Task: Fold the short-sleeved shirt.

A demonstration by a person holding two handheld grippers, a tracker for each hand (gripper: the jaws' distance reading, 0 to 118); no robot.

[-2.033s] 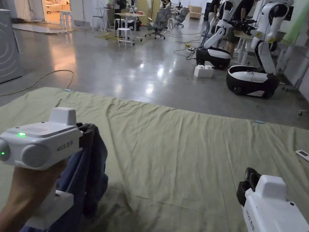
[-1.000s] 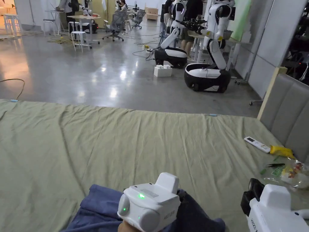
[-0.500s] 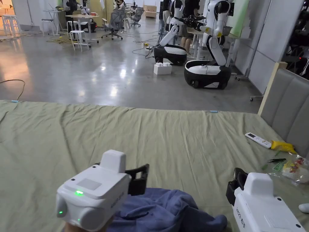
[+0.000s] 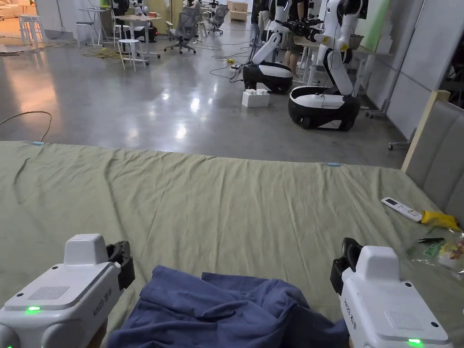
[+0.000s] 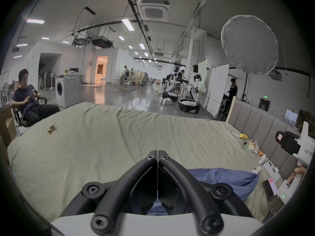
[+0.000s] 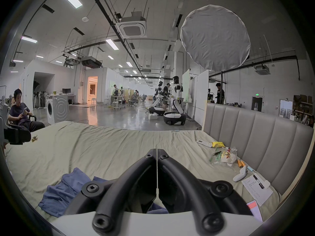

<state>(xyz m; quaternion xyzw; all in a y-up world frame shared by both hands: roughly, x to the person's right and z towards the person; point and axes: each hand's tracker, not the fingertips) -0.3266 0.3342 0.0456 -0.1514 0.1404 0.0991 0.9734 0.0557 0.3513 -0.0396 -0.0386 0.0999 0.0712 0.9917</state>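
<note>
the blue shirt (image 4: 226, 308) lies crumpled on the green sheet (image 4: 217, 204) at the near edge of the bed, between the two grippers. the left gripper (image 5: 158, 156) is pressed shut on nothing, the shirt low to its right. the right gripper (image 6: 156, 154) is likewise closed and empty, the shirt low to its left. the right gripper view adds a padded headboard (image 6: 255, 135), and both gripper views show a seated person (image 5: 27, 96).

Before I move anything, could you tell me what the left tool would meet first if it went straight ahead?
Probably nothing close: the left tool, shut and empty, points over bare sheet. The shirt lies to its right. Depth is uncertain.
</note>
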